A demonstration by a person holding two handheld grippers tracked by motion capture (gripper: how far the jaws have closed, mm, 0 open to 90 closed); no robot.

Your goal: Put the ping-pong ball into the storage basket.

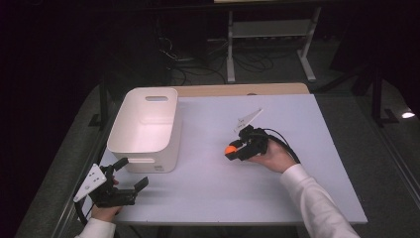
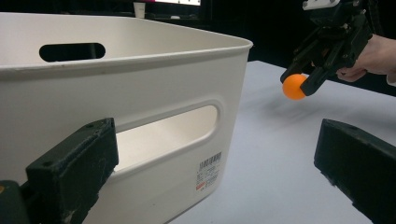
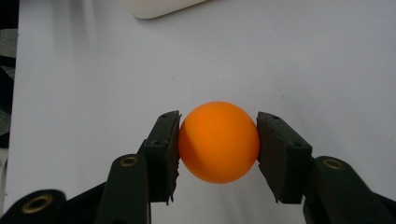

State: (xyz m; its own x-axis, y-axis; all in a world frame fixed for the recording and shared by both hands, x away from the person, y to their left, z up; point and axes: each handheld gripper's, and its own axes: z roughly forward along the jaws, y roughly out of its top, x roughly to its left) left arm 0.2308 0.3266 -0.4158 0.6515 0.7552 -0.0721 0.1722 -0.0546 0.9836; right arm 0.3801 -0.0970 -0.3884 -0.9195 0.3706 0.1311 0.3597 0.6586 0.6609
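An orange ball sits pinched between the two black pads of my right gripper, which is shut on it. From above, that gripper hovers over the middle of the white table with the ball at its tip. In the left gripper view the ball hangs above the tabletop, held by the right gripper. My left gripper rests at the table's front left corner, jaws spread wide and empty, pointing at the white bin. Its own view looks at the bin's near wall.
The white plastic bin has cut-out handles and a barcode label on its near side. The table's front edge runs close to both hands. Beyond the far edge stand a metal frame and loose cables on the dark floor.
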